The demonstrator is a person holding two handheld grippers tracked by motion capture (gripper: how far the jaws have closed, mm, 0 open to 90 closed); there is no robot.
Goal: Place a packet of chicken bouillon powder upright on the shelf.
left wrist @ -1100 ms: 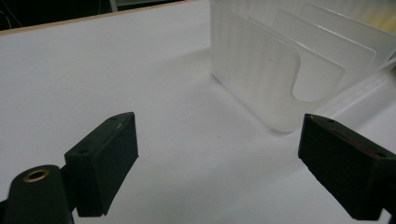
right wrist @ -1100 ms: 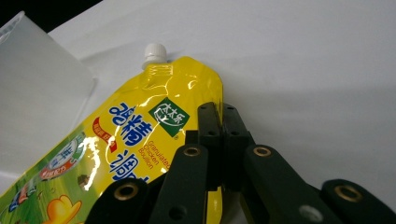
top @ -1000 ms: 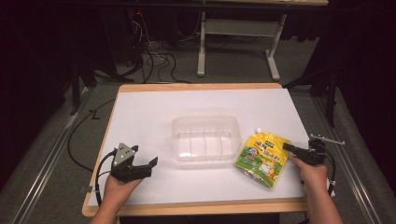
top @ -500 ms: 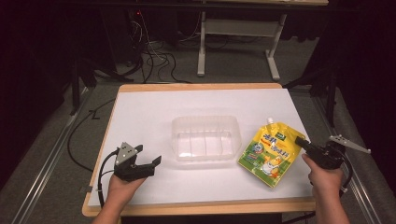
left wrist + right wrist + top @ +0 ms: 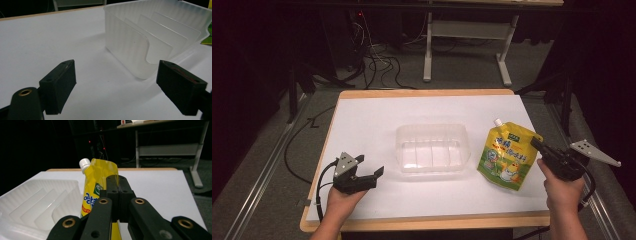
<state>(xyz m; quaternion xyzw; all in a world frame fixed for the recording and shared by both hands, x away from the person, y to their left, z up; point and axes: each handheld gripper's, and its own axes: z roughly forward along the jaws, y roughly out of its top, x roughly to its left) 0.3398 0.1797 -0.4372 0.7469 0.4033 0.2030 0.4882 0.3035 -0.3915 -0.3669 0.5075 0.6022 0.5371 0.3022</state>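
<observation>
Overhead, white table (image 5: pixel 377 120) amid dark room

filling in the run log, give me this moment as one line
right claw: shut on yellow pouch, lifted | left claw: open, nothing between jaws | clear tray: mid-table, no pouch inside
</observation>
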